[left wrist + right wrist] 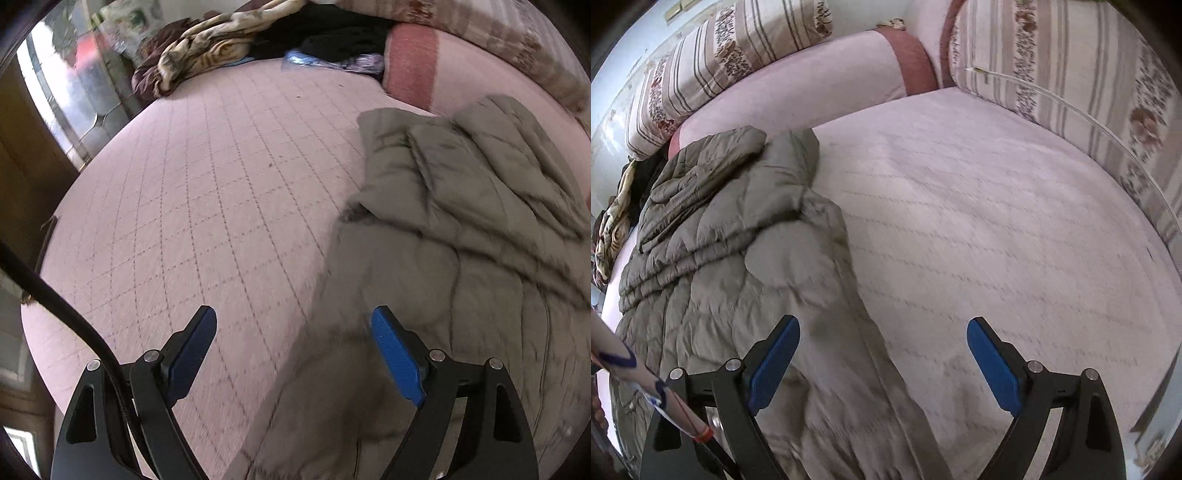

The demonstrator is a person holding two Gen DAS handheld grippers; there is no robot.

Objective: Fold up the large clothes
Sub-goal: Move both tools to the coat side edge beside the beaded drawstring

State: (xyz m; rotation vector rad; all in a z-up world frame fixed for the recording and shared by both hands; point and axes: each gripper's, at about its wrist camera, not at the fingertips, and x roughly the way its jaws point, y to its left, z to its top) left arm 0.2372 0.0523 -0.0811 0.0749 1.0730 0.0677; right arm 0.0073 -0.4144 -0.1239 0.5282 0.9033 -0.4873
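Observation:
An olive quilted padded jacket (461,229) lies crumpled on the pink quilted bed (207,192); it fills the right half of the left wrist view. In the right wrist view the same jacket (738,236) covers the left half, a folded sleeve on top at the far end. My left gripper (293,321) hovers open over the jacket's left edge, blue pads wide apart with nothing between them. My right gripper (882,332) is open above the jacket's right edge, its left fingertip over the fabric, its right one over the bare bed (997,221).
Striped floral cushions (1071,81) and a pink bolster (820,85) line the far and right sides of the bed. A heap of blankets and dark clothes (221,44) sits at the far end. A black cable (59,306) crosses at the left. A window (66,85) stands beyond the bed's left side.

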